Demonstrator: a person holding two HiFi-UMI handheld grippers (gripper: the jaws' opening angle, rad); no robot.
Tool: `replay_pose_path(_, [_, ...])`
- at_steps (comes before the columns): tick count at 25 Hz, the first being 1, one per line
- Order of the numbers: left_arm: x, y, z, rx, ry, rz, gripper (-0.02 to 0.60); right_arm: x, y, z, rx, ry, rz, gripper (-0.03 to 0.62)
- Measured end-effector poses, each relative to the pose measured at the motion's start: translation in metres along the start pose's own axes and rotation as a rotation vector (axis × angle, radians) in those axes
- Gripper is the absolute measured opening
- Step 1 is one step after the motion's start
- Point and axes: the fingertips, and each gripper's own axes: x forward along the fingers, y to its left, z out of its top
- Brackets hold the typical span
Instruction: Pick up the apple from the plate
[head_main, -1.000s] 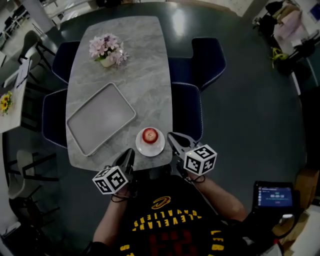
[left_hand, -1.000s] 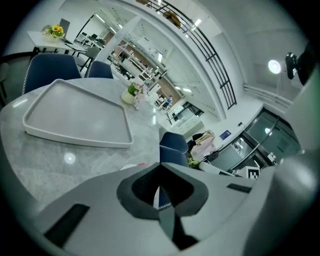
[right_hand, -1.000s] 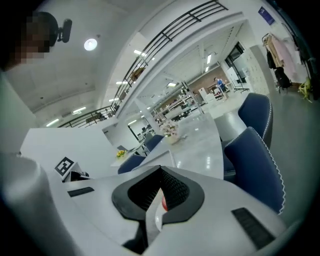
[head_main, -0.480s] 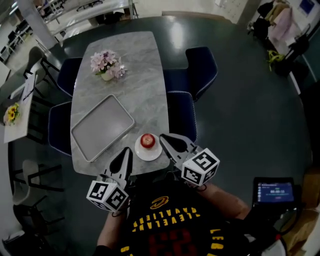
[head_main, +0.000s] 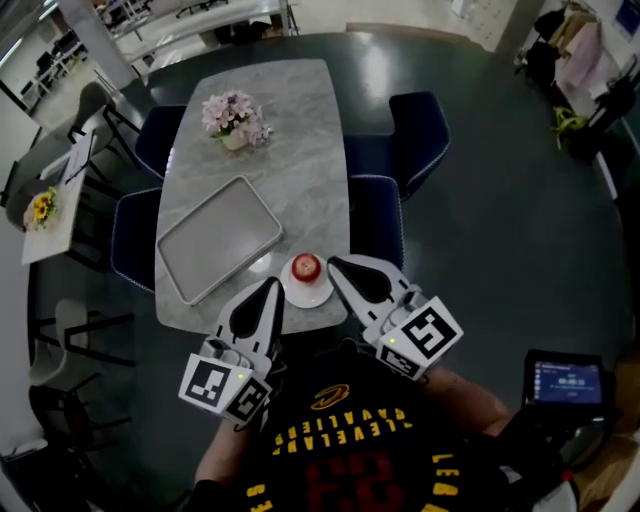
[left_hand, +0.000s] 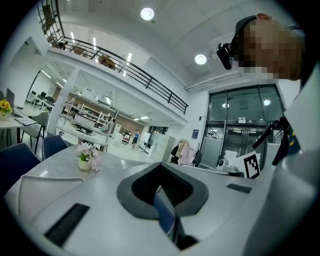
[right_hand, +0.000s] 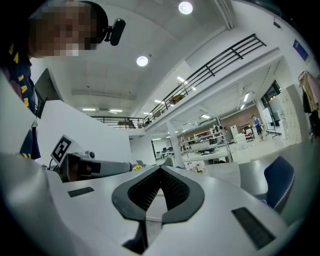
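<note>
Both grippers lift toward my head camera and push forward. My left gripper (head_main: 271, 286) now has its tip right at the left rim of the plate (head_main: 303, 297) instead of hanging back at the table (head_main: 300, 150) edge. The right gripper (head_main: 334, 263) edges in closer to the apple (head_main: 306, 266), and the whole table slides a bit right in my view.

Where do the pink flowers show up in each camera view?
Head view: flowers at the table's far end.
Left gripper view: flowers left of centre, on the table.
Right gripper view: flowers tiny, just right of the jaw tips, barely legible.
Shared landmark: the grey table.
</note>
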Motion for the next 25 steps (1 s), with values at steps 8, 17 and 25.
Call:
replay_pose_path(8, [0.002,-0.013,-0.017,0.064,-0.007,-0.003,0.000,-0.004,0.011,-0.008,-0.097,-0.019,0.005,0.005])
replay_pose_path(17, [-0.007,-0.012,-0.031,0.046,0.050,0.048,0.000,-0.001,0.022,-0.012,-0.040,-0.022,0.035,0.005])
replay_pose_path(25, [-0.011,-0.017,-0.034,0.055,0.088,0.052,0.000,-0.004,0.030,-0.013,-0.003,-0.037,0.043,0.005])
